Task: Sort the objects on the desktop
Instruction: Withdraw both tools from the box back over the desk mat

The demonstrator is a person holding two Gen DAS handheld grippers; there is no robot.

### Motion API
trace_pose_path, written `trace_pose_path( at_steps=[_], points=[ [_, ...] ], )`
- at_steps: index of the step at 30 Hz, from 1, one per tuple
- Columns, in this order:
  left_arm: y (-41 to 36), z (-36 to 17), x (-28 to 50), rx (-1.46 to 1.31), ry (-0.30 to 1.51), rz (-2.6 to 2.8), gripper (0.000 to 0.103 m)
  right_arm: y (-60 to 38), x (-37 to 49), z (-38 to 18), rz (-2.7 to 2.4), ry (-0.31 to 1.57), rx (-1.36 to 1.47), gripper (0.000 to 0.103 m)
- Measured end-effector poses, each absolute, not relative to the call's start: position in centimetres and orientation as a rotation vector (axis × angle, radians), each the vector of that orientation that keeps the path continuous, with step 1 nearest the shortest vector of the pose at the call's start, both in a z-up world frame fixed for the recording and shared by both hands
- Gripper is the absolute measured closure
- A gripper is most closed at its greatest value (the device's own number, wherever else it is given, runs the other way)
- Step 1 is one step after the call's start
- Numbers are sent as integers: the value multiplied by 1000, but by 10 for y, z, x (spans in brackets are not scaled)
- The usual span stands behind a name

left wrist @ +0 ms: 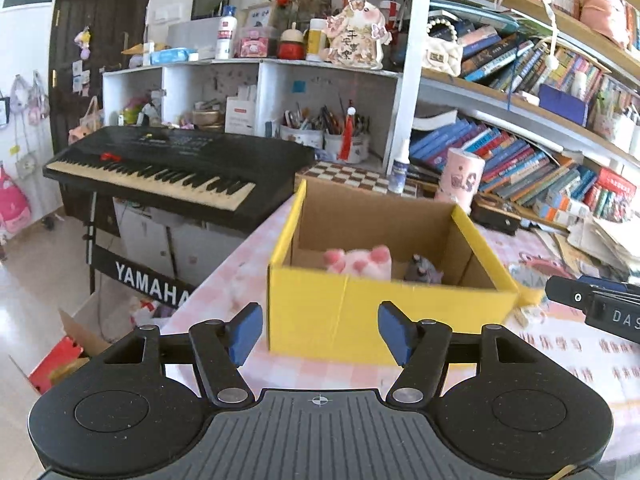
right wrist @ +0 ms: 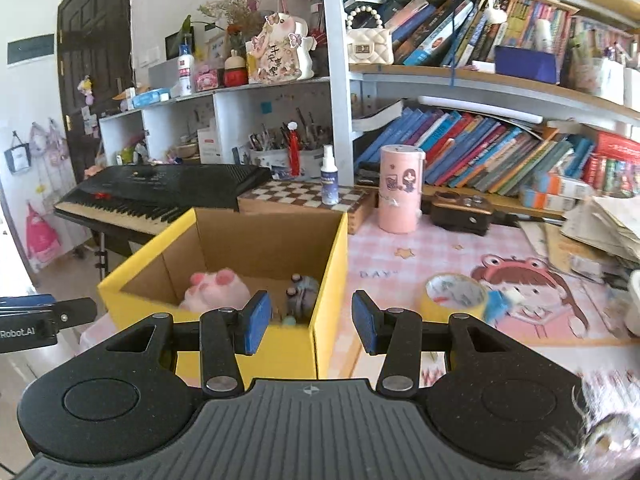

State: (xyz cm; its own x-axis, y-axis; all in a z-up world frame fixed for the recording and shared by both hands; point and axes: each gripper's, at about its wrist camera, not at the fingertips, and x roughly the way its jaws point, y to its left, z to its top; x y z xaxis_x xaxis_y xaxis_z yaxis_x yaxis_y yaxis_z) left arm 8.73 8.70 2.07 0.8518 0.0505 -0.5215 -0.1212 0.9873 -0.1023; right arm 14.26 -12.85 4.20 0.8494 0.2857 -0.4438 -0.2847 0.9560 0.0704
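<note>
The yellow cardboard box [right wrist: 320, 280] stood open on the pink checked tablecloth [right wrist: 420, 248], with a pink plush toy [right wrist: 216, 288] and a small grey figure [right wrist: 302, 296] inside. A yellow tape roll [right wrist: 454, 298] lay on the cloth just right of it. "DAY" showed on the cloth; "YAMAHA" marked the keyboard [left wrist: 160, 172] stand. The left gripper [left wrist: 318, 332] and the right gripper [right wrist: 307, 322] both hung before the box, jaws apart, holding nothing.
</note>
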Motion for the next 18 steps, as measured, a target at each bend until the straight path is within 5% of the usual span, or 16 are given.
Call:
trace_pose_path(
  at_steps=[18],
  points=[
    [79,-4,16,-95,595,67,31,-98,40,6,283,597,-130,45]
  ],
)
